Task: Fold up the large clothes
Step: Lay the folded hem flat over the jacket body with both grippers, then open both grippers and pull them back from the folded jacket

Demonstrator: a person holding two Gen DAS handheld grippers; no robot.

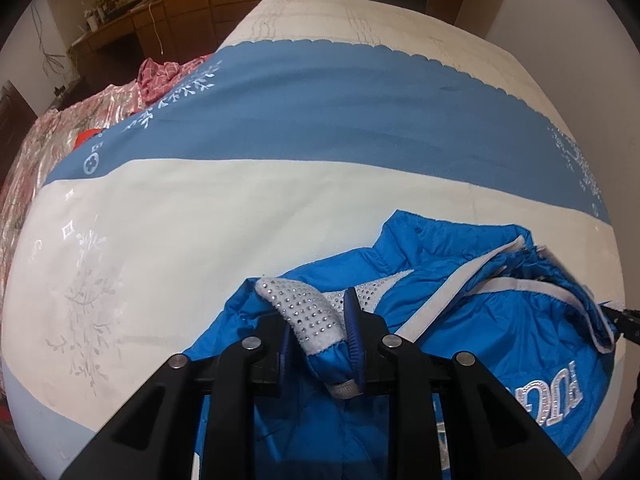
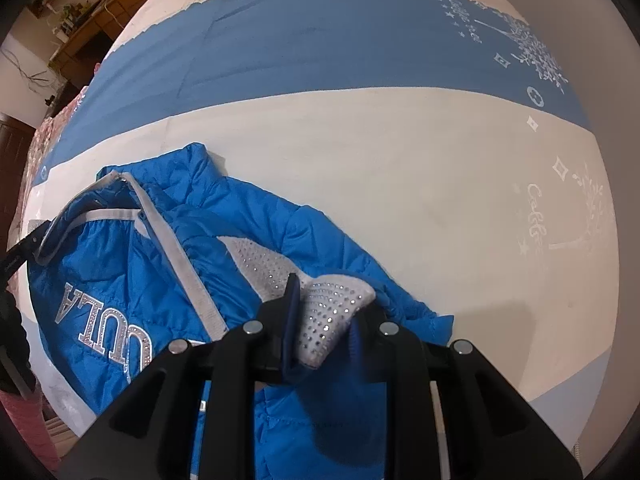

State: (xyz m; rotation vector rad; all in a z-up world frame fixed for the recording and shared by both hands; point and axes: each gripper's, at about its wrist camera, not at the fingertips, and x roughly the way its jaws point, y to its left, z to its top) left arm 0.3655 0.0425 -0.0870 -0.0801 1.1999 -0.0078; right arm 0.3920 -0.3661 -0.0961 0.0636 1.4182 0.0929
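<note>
Blue puffer jacket [image 1: 460, 320] lies on the bed [image 1: 240, 208], collar end toward 12 o'clock, lower part hanging off the near edge.

Left hand-held gripper [image 1: 320, 340] is clamped on a rhinestone-studded white shoulder panel [image 1: 312, 316]; right hand-held gripper [image 2: 324, 332] is clamped on the matching panel [image 2: 332, 312].

Risks:
- slick quilted shell may slide from the pads
- bunched fabric could fold crooked if one side sags

Hidden: hem, sleeves and cuffs below both gripper bodies. Chest lettering [image 2: 100, 328] is only partly readable. Pink bedding [image 1: 60, 128] at 9 o'clock is blurred.
</note>
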